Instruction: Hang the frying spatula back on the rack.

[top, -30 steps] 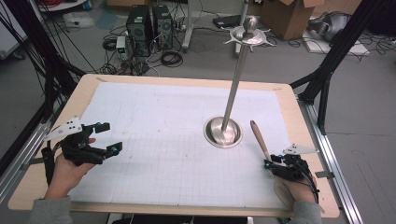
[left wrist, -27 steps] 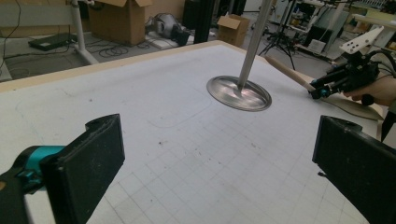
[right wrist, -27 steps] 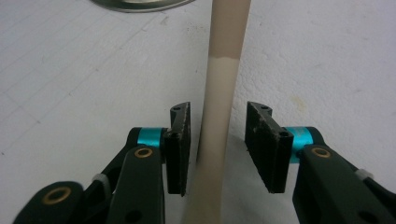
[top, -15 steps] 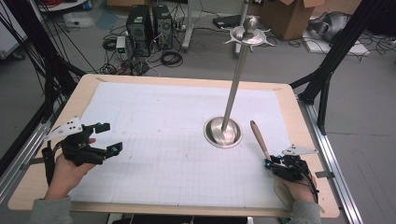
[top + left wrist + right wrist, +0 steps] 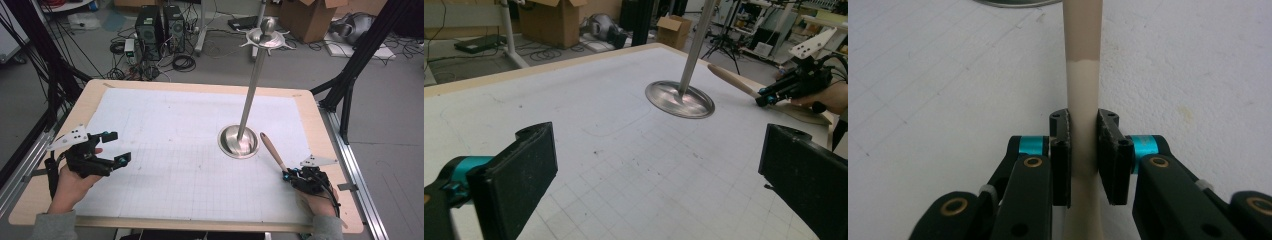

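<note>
White gridded paper (image 5: 175, 150) covers the wooden table (image 5: 200, 86), with computer towers, cables and cardboard boxes on the floor beyond.

Left side: my left gripper (image 5: 114, 148) sits in my left hand (image 5: 70, 185) over the near left corner of the paper. Its jaws stand wide apart with nothing between them. The left gripper view confirms this: both black pads frame bare paper, and farther off it shows the metal stand (image 5: 680, 99) and my other gripper holding the utensil handle.

Centre: the metal stand (image 5: 239, 141) rests on the paper by its round base, and its thin pole rises to a spiked top piece. Position unchanged from the earlier frames.

Right side: the wooden utensil (image 5: 272, 151) lies just right of the stand's base, apart from it, handle pointing toward the near right corner. My right gripper (image 5: 290, 173) sits at that handle end, in my right hand (image 5: 320, 202). From above, the jaws are too small to judge. The right gripper view settles it: the pale handle (image 5: 1083, 100) runs straight up between the two pads, and both pads press on its sides. The jaws have just been closing, with the handle between them. The high view shows the utensil's darker far end, which the close view does not reach.

Against the earlier frames, neither hand has shifted.
</note>
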{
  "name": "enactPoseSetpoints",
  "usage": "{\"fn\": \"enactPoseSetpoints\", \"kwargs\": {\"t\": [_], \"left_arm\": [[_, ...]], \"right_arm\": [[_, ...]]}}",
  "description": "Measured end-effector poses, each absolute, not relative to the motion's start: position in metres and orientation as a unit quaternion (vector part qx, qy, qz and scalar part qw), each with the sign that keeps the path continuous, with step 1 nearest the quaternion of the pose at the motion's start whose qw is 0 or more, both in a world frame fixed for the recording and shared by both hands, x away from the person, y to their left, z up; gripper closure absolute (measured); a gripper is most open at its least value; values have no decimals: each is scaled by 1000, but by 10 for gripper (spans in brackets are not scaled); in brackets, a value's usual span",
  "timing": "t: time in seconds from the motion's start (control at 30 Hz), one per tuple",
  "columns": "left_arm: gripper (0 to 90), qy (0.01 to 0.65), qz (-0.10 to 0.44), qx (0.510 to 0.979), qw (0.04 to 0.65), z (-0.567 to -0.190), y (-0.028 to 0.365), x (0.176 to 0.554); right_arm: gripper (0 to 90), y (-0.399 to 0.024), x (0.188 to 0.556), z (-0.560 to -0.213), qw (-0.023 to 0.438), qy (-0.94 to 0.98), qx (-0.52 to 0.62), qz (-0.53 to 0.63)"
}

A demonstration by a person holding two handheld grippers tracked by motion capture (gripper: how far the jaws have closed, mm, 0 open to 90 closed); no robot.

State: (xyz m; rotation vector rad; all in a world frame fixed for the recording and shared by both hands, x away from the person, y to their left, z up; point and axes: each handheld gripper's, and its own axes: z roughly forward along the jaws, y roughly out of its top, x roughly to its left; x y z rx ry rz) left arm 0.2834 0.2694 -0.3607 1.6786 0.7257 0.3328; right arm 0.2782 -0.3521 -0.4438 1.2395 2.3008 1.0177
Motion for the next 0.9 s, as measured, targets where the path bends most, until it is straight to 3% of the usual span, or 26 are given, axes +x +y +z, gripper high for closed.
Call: {"fn": "enactPoseSetpoints", "kwargs": {"t": [0.43,0.9], "left_arm": [[27,310,147,723,600,-359,269,283],[27,299,143,723,607,-356,263,281]], "right_arm": [[782,-359,278,-443,156,796,445,379],[782,-365,269,-427,186,772,434,425]]}}
